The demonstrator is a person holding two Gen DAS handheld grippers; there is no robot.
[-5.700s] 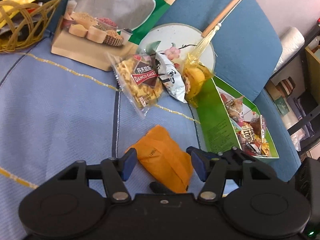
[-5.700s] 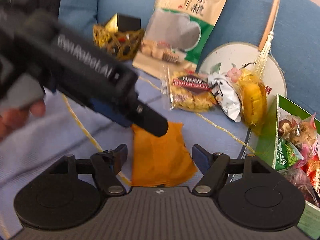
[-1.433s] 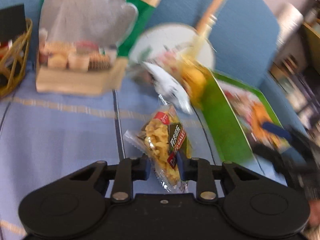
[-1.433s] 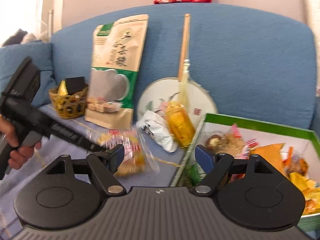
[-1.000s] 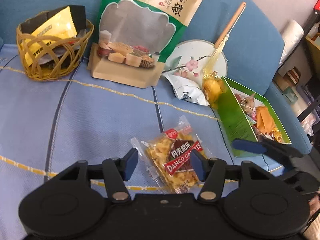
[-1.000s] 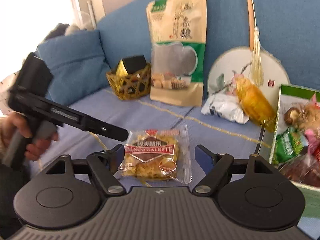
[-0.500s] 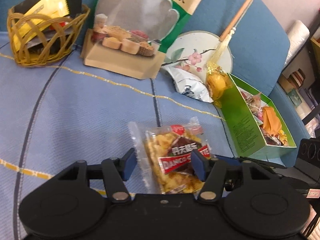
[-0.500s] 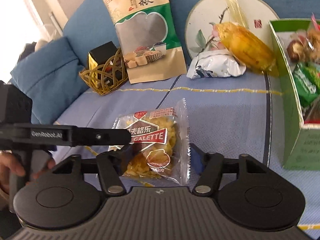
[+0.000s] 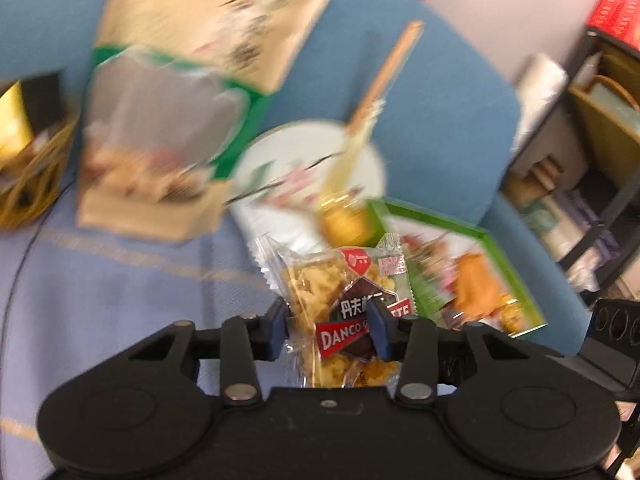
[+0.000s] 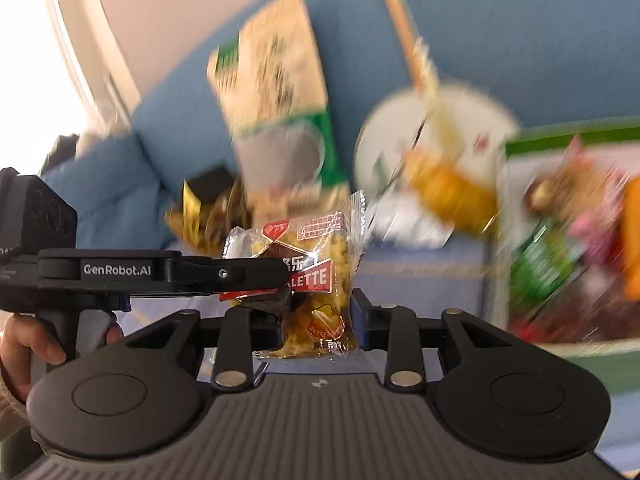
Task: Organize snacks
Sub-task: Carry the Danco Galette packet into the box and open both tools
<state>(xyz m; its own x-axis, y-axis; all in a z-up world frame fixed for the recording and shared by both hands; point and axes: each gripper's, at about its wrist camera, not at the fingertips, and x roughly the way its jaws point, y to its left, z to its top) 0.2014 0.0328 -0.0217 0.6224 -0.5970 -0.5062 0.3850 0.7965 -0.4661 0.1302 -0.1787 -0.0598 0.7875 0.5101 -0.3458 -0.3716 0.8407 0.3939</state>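
Left gripper (image 9: 329, 330) and right gripper (image 10: 318, 314) have both just been closing, and each now pinches the galette packet (image 9: 346, 312) between its pads, lifted clear of the blue sofa seat (image 9: 120, 280), with the green snack box (image 9: 476, 280) just beyond to the right.

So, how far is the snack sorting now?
Done: several snacks lie in the green box. In hand: both the left gripper and right gripper have just closed on the Danco galette packet. Left: the white packet and yellow packet outside.
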